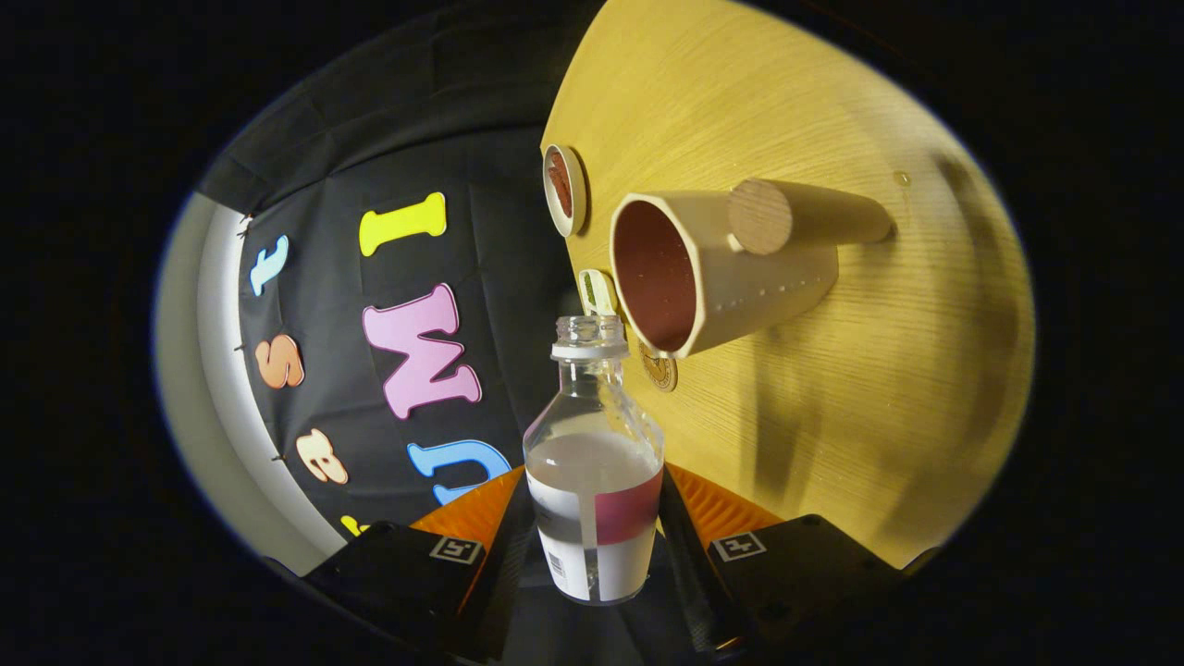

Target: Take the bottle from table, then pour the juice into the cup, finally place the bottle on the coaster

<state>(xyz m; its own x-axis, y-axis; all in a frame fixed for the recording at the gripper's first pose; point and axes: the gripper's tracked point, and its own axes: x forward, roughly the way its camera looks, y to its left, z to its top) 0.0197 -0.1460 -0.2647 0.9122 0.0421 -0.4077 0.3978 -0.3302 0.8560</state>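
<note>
Bottle, clear, uncapped and partly filled with a pale liquid, sits clamped between the jaws of the gripper, both fingers pressing its labelled lower half, its open mouth just short of the cup's rim. Beyond it the cream cup with a round wooden handle stands on the light wood-grain tabletop, whole view rolled sideways, with a round coaster further back near the edge. Black cloth forms the booth's wall behind.
</note>
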